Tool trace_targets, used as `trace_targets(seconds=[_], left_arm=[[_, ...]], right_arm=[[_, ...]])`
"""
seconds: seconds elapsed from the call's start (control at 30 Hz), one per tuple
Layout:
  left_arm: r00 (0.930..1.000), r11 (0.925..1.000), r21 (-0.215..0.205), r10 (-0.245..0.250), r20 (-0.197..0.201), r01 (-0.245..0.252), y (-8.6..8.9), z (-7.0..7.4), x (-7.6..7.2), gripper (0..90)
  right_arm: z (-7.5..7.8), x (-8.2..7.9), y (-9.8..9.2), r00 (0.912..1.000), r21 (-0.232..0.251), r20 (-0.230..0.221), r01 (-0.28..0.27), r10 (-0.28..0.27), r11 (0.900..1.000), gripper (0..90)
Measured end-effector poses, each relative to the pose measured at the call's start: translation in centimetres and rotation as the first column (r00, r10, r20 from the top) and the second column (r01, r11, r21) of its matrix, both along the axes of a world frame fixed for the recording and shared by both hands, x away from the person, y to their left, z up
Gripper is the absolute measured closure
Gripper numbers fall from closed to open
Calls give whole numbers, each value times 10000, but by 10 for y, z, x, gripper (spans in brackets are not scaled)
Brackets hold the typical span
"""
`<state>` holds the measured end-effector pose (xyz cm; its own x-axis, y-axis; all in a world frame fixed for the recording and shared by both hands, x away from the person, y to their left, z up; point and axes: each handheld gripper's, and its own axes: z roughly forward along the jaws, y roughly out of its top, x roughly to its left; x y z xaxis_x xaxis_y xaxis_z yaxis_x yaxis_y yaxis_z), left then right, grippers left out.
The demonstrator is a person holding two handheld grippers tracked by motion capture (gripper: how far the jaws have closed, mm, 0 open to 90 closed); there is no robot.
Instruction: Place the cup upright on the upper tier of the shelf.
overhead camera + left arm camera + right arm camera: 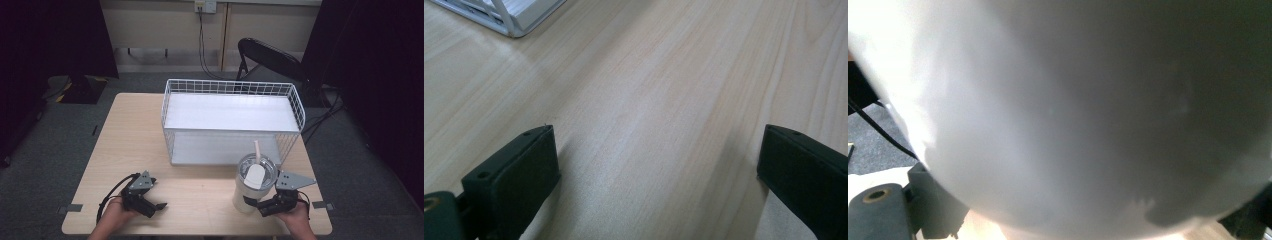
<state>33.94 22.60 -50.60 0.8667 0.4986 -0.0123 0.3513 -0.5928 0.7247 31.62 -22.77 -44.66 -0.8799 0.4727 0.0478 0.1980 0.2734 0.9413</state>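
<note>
Left gripper [159,206]: held low in the person's left hand [116,214], jaws spread wide with nothing between them, tips pointing toward the other gripper. Cable loops back along the wrist. Right gripper [254,202]: held in the right hand [295,214], jaws set either side of a white cup [252,187], which stands between them and presses close against the camera. Both forearms enter from the near edge.
</note>
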Motion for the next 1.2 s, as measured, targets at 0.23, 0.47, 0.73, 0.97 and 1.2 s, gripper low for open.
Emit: trace_targets(seconds=[0.23,0.47,0.73,0.97,1.2], left_arm=[[10000,10000,0,-1,1,1,0,0,0,25],[10000,10000,2,-1,1,1,0,0,0,26],[10000,10000,-6,7,0,-7,0,0,0,26],[10000,10000,-1,0,0,0,0,0,0,26],[10000,10000,7,-3,3,3,0,0,0,25]], right_arm=[[1,-1,-1,9999,11,125,49,-49,10000,93],[3,-2,-2,9997,223,201,128,-133,9997,94],[12,-2,-6,9995,379,258,162,-172,9991,95],[24,1,-8,9998,141,163,120,-123,9998,95],[38,7,-6,10000,39,2,6,-6,10000,96]])
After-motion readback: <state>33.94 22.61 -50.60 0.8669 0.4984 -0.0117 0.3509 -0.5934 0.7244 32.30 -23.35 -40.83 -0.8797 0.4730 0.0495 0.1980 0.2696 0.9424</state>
